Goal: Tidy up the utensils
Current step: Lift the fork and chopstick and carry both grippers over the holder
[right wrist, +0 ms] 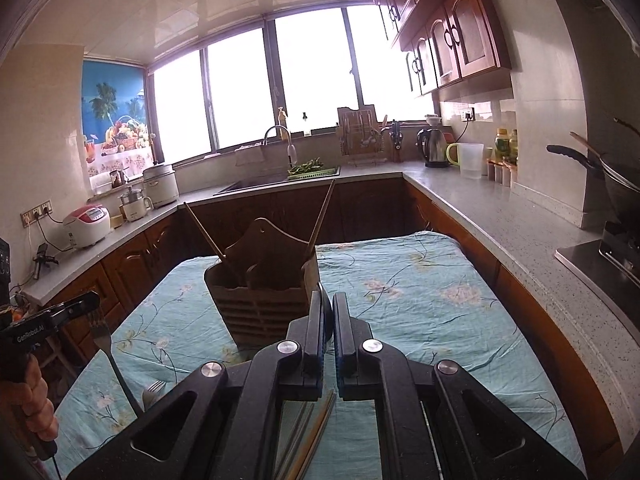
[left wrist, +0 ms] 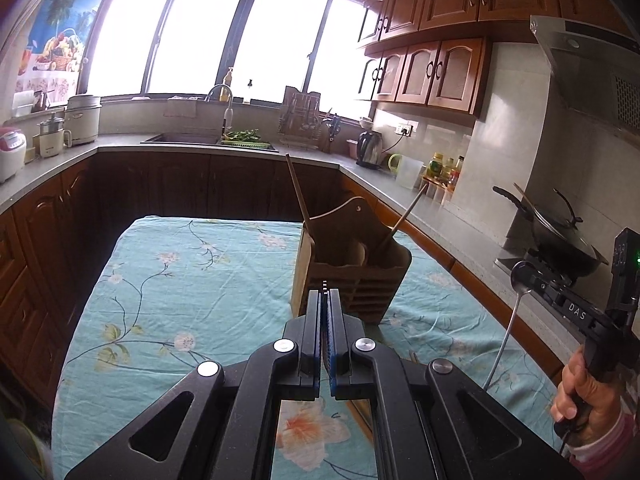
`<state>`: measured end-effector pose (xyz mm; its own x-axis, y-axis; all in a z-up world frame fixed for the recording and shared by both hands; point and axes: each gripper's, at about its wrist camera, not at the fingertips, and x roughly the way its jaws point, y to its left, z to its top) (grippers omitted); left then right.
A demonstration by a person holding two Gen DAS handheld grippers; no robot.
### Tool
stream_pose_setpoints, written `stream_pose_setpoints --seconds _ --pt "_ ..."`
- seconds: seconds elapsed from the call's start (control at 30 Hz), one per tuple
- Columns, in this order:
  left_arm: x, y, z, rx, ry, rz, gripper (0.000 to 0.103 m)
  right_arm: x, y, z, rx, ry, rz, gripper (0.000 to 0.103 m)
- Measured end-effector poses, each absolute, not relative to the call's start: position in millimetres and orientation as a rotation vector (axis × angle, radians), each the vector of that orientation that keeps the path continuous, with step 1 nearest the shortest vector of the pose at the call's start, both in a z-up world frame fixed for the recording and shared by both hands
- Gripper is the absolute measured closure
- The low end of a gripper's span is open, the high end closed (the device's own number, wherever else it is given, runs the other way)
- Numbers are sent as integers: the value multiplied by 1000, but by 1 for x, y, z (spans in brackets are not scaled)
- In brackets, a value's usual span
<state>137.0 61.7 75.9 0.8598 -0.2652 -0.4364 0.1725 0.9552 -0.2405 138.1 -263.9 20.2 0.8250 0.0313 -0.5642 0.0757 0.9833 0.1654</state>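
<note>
Two hand-held grippers are working over a table (left wrist: 180, 280) covered in a turquoise floral cloth, in a kitchen lined with wooden cabinets.

The left gripper (left wrist: 325, 294) is showing its jaws nearly pressed together, with only a thin slit between the blue pads. The other camera shows it gripping a fork (right wrist: 105, 344) close to the head, tines up under its fingers and the handle hanging down toward the cloth near the table's left edge.

The right gripper (right wrist: 329, 300) is likewise nearly closed, with a narrow gap between its fingers. From the left camera it is seen holding a metal spoon (left wrist: 505, 328) just under the bowl, the bowl upward and the long handle slanting down beside the table's right edge. The person's hand (left wrist: 588, 396) is wrapping its grip.

A slatted wooden utensil holder (left wrist: 352, 272) is standing upright toward the far right part of the table, just ahead of both grippers. Two wooden chopsticks (left wrist: 298, 194) are leaning out of it in opposite directions, and a wooden spoon (left wrist: 357, 254) is resting inside.

More chopsticks (right wrist: 316, 432) and a second fork (right wrist: 152, 394) are lying on the cloth at the near edge, partly hidden under the right gripper.
</note>
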Motion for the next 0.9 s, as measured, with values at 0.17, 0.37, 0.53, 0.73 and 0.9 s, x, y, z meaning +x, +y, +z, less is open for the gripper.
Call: stream_pose_setpoints --seconds 0.17,0.37,0.53,0.73,0.9 --pt "154 62 80 -198 469 -219 103 155 -266 23 193 573 -31 99" --pt "183 64 94 -182 422 -180 103 183 -267 37 170 501 -53 99" --pt "212 61 108 -160 362 -137 103 209 -266 50 141 426 -72 99" --pt "259 50 118 -146 315 -88 103 247 -263 58 111 358 -99 99" --pt "295 29 108 -121 294 -34 103 277 -257 52 66 336 -122 99"
